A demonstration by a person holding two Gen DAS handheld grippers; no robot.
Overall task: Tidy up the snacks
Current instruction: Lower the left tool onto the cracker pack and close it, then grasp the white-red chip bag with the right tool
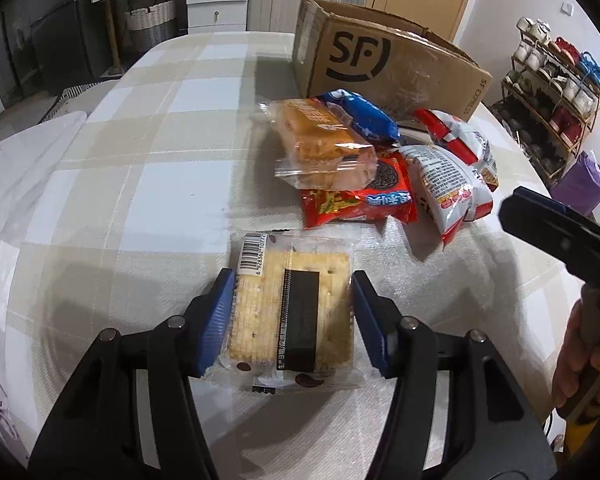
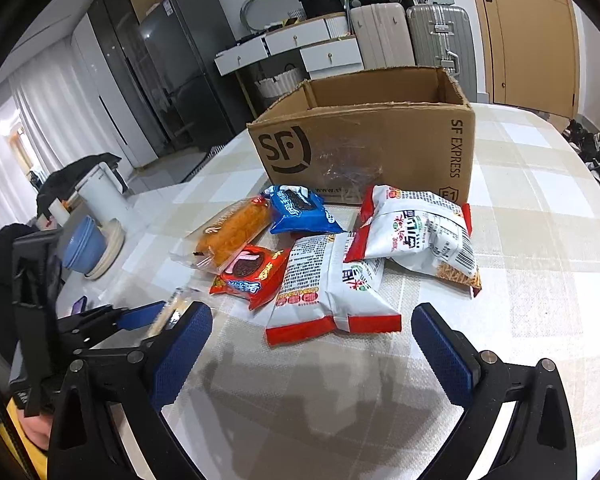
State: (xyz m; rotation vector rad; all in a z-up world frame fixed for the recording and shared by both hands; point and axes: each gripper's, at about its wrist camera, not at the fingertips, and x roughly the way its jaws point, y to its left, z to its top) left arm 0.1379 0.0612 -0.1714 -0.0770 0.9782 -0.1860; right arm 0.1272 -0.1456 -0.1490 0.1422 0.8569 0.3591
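**Cracker pack between the left jaws, snack heap in front of the box**

The left gripper (image 1: pixel 294 312) straddles a clear-wrapped cracker pack (image 1: pixel 290 308) lying flat on the checked tablecloth (image 1: pixel 140 160). The left blue pad (image 1: pixel 217 320) touches the wrapper's edge; the right pad sits just beside the opposite edge, and whether it presses the film is hard to tell, so a firm pinch cannot be confirmed. The pack's near end is partly covered by the fingers, and its dark label is too blurred to read.

The right gripper (image 2: pixel 312 344) hangs spread wide above bare cloth, with nothing between its fingers. In the left wrist view only its dark tip shows at the frame's right edge.

Beyond the crackers lies the heap: a clear-wrapped cake (image 1: pixel 320 140) rests on a blue Oreo pack (image 1: pixel 360 114) and a red Oreo pack (image 1: pixel 360 196), hiding much of both. Two white-and-red snack bags (image 2: pixel 332 284) overlap beside them, the farther one (image 2: pixel 420 232) touching the front of the open SF Express cardboard box (image 2: pixel 364 148). The box's inside is out of sight from both cameras.

At the table's far left, blue bowls (image 2: pixel 82 250) and a white kettle (image 2: pixel 100 196) stand, partly hidden behind the left gripper.
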